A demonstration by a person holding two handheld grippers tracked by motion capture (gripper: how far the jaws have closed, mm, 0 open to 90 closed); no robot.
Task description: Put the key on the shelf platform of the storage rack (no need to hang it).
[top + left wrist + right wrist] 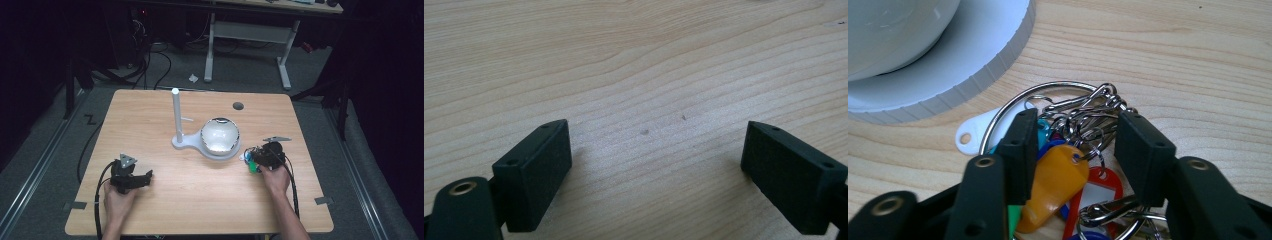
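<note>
A bunch of coloured key tags and metal clips on a large steel ring lies on the wooden table beside the white stand. My right gripper is lowered over it, jaws apart, with an orange tag and several clips between them; a gap shows at the right pad. A white tag and a red tag poke out. From above, the right gripper covers most of the bunch. My left gripper rests at the near left, its jaws wide apart over bare wood.
A white stand with an upright post and a round bowl sits mid-table; its ribbed base rim is just beyond the bunch. A dark grommet hole lies farther back. Another desk stands behind.
</note>
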